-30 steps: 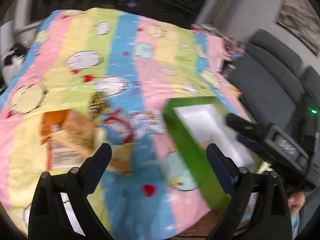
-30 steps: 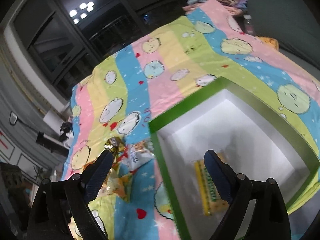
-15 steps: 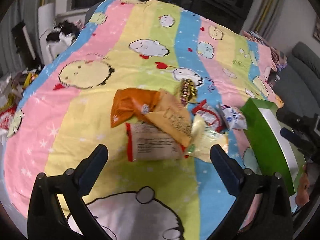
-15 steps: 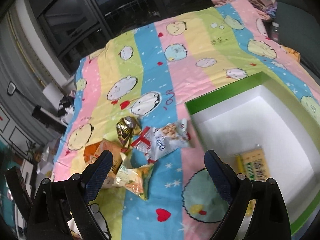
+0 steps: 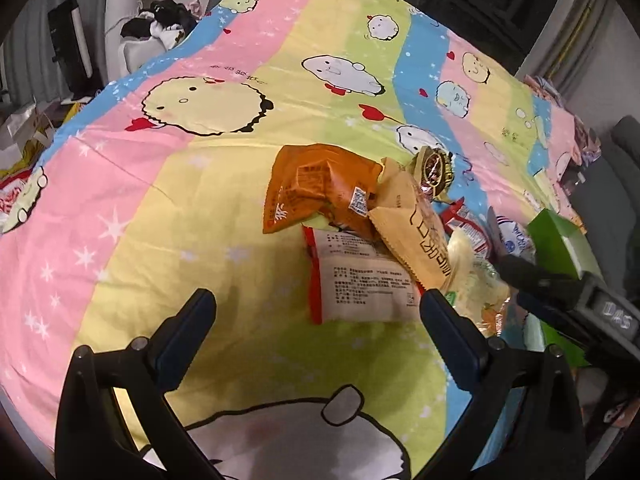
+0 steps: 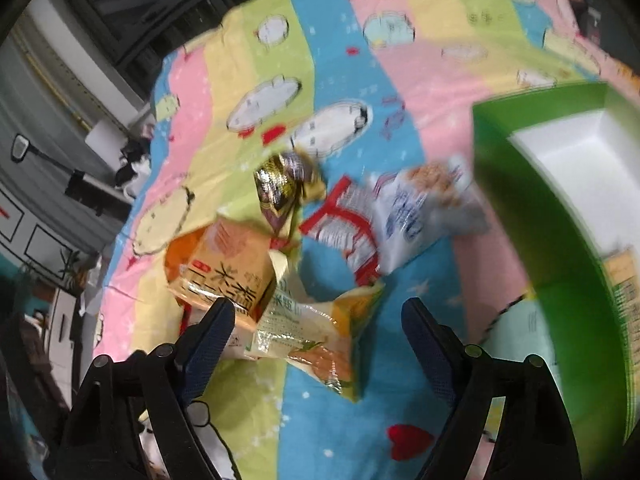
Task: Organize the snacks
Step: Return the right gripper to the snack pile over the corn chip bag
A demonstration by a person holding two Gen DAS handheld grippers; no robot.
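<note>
Left gripper (image 5: 316,312) jaws wide, empty, over striped cartoon bedsheet (image 5: 224,208). Just beyond: white-label packet (image 5: 360,280), orange bag (image 5: 316,188), tan packet (image 5: 416,232). Green box (image 5: 560,244) far right.

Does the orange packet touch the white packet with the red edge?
Touching. In the left wrist view the orange packet lies over the top edge of the white packet, with no cloth visible between them.

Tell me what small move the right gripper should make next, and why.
Probably ease the right gripper down onto the clear yellow-green packet and finish closing. Its jaws are closing with that packet lying between them, not yet pinched, and the green box sits right beside it.
</note>
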